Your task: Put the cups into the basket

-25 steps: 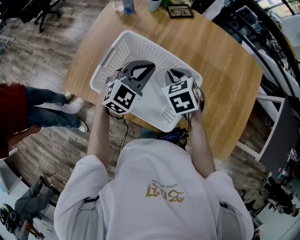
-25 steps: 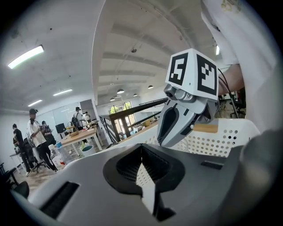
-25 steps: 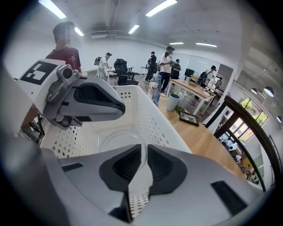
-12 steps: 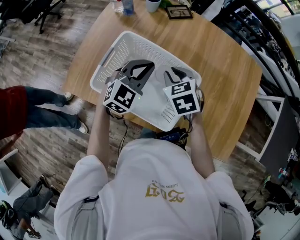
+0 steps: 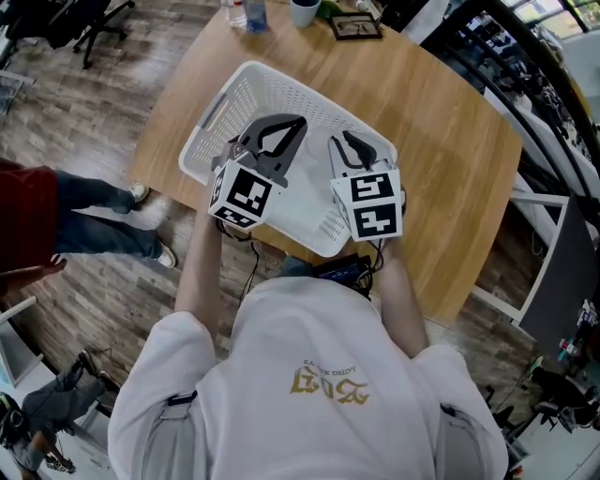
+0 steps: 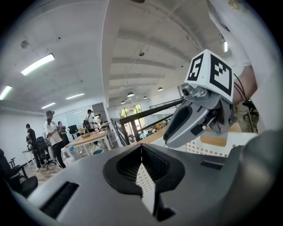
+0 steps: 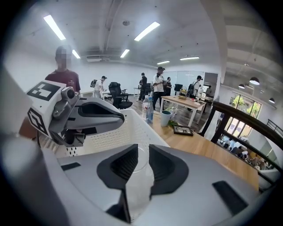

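Observation:
A white perforated basket (image 5: pixel 246 77) stands on the round wooden table (image 5: pixel 450 141). Both grippers hover side by side over its near half. My left gripper (image 5: pixel 278 131) is shut with nothing between its jaws (image 6: pixel 141 152). Only the basket's wall (image 6: pixel 208 148) shows past them. My right gripper (image 5: pixel 354 148) is shut on a clear plastic cup (image 7: pixel 139 176). The cup's round rim shows between the dark pads, above the basket's inside (image 7: pixel 115 132). From the head view the cup is hidden by the gripper. Each gripper shows in the other's view.
At the table's far edge stand a plastic bottle (image 5: pixel 251 11), a teal cup (image 5: pixel 305 9) and a small framed picture (image 5: pixel 356 25). A person in red (image 5: pixel 28 225) stands on the floor to the left. Several people and desks fill the room behind.
My right gripper has shifted slightly right and toward me over the basket. The left gripper has hardly moved. The person in red has stepped further left.

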